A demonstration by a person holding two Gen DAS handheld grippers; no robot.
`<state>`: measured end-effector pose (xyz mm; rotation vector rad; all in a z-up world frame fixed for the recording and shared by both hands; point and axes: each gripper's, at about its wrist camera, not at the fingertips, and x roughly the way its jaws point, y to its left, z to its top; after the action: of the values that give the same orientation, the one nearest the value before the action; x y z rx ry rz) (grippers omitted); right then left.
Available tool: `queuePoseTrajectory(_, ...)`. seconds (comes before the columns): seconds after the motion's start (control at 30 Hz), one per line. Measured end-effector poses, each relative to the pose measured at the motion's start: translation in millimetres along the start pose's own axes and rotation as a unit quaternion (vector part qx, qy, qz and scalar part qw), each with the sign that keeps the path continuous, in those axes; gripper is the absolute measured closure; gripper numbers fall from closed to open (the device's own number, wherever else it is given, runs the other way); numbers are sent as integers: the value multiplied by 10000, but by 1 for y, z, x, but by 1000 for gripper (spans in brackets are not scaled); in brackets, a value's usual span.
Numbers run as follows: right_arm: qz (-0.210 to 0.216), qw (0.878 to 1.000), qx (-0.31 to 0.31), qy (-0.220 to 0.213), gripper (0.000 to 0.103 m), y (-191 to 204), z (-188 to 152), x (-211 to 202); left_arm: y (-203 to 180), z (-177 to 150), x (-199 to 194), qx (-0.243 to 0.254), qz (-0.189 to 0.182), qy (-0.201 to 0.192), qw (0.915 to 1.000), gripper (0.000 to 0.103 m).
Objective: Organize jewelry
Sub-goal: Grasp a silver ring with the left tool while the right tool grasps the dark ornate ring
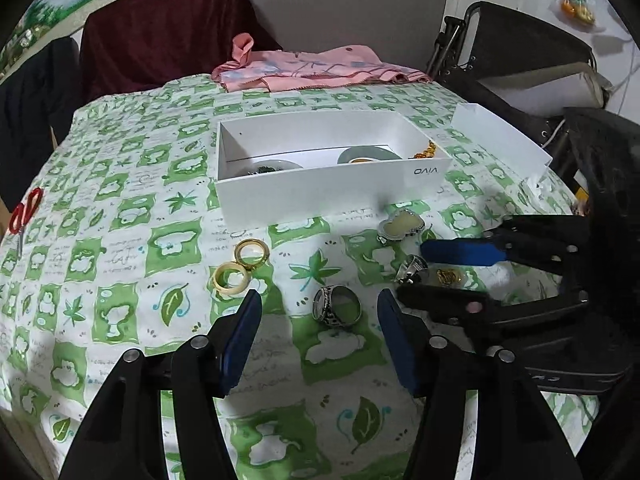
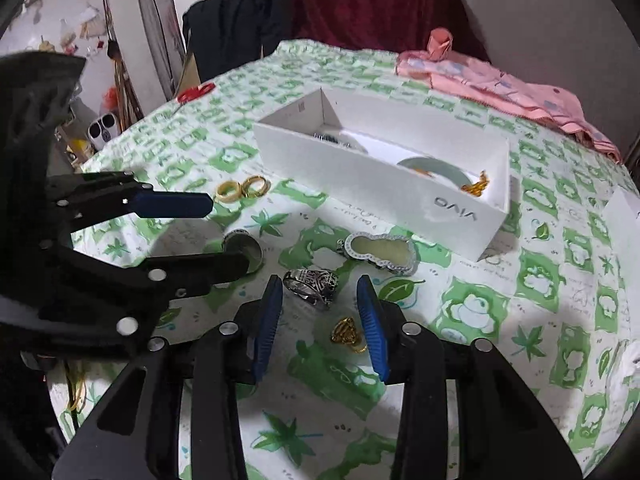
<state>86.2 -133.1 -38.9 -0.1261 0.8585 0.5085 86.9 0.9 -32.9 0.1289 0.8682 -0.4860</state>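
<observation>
Left gripper (image 1: 318,312) open, fingers either side of a silver ring (image 1: 337,306) lying on the bench (image 1: 120,280). Right gripper (image 2: 320,294) open too, a patterned ring (image 2: 312,284) between its tips, gold charm (image 2: 347,334) just beside the right finger. White box (image 1: 320,192) behind holds bangles. Gourd pendant (image 2: 380,254) near box. Two yellow rings (image 1: 242,264) touching, left of the rest.

Table, green-leaf cloth (image 1: 120,208): white box (image 1: 320,196), rings (image 1: 240,268), gourd pendant (image 1: 400,226), scissors (image 1: 24,212), pink cloth (image 1: 320,70).
</observation>
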Motion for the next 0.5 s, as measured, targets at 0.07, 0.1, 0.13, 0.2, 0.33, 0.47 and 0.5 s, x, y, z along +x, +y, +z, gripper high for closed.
queuePoseTrajectory(0.07,-19,10000,3,-11,69,0,1,1,-1,-1,0,5,-66,19,10000,44)
queuePoseTrajectory(0.1,-9,10000,-12,-33,75,0,1,0,-2,-2,1,40,-71,24,10000,44)
queuePoseTrajectory(0.13,-16,10000,-17,-66,75,1,1,-1,-4,-2,1,72,-65,28,9999,44)
queuePoseTrajectory(0.2,-54,9998,49,-181,75,-2,0,-5,-6,-2,2,130,-75,34,9999,44)
queuePoseTrajectory(0.33,-78,9994,265,-230,75,-14,0,-9,-13,-2,7,244,-137,124,9995,44)
queuePoseTrajectory(0.47,-34,9986,448,-267,75,-22,0,-11,-18,-3,15,363,-77,252,9990,49)
queuePoseTrajectory(0.5,-11,9984,491,-270,75,-23,0,-12,-19,-2,16,387,-28,241,9990,52)
